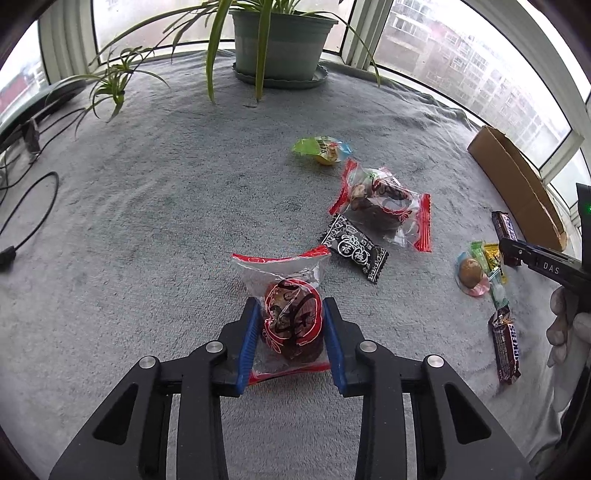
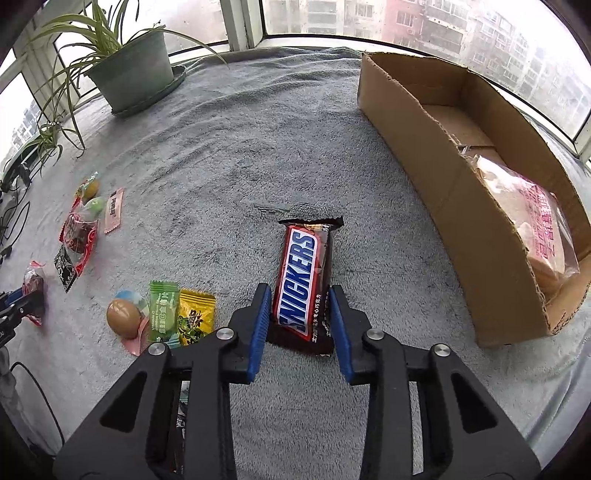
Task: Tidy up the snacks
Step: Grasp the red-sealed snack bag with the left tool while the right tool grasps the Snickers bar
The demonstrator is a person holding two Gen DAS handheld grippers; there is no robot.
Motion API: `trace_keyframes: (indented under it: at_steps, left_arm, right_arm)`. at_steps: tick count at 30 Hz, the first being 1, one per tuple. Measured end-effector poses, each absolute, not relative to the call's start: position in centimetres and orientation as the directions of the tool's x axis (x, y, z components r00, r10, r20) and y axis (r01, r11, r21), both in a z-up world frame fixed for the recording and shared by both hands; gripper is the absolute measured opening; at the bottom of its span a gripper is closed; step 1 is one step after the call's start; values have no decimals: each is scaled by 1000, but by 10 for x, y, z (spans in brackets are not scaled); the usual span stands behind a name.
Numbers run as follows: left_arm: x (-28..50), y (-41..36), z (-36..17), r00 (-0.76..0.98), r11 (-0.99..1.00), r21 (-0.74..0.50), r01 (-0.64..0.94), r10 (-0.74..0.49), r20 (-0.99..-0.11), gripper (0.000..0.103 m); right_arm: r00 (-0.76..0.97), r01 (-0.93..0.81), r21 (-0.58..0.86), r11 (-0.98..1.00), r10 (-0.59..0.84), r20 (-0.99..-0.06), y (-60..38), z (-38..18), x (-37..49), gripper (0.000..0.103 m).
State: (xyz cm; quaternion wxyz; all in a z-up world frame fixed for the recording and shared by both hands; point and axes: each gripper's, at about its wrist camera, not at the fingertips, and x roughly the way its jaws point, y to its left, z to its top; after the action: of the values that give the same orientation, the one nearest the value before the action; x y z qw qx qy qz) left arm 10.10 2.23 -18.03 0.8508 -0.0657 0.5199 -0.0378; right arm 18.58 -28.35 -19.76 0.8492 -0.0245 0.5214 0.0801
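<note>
Domestic setting: a bay-window ledge in an upper-floor flat. Evidence: curved run of white-framed windows (image 2: 243, 22) w/ high-rise apartment blocks (image 2: 436, 22) outside, seen from above street level; ledge covered w/ a grey fleece blanket (image 1: 177, 206); green plastic pot w/ saucer (image 1: 282, 40) holding a spider plant (image 1: 110, 79); household cables (image 1: 33, 218) trailing at left edge. Misc. retail-packed snacks, e.g. Snickers bar (image 2: 304, 280), lie loose on the blanket, and a cut-down cardboard box (image 2: 461, 192) serves as a bin, i.e. improvised home storage, not shop or lab fittings.
</note>
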Motion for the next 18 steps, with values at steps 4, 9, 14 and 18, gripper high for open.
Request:
trace_keyframes:
  at_steps: [4, 9, 14, 18]
  left_arm:
    - [101, 23, -177, 465, 988, -152, -2, -133, -875, 32]
    - [102, 23, -171, 478, 988, -157, 2, -139, -867, 32]
    - [101, 22, -164, 491, 987, -162, 11, -146, -859, 32]
    - [102, 18, -154, 507, 985, -169, 27, -159, -847, 32]
  right_arm:
    - [450, -166, 43, 985, 115, -885, -284, -196, 184, 30]
    - [477, -166, 46, 985, 121, -871, -285, -188, 180, 30]
    - [506, -172, 46, 984, 128, -853, -286, -175, 177, 30]
    - [531, -173, 56, 983, 141, -836, -288, -161, 175, 30]
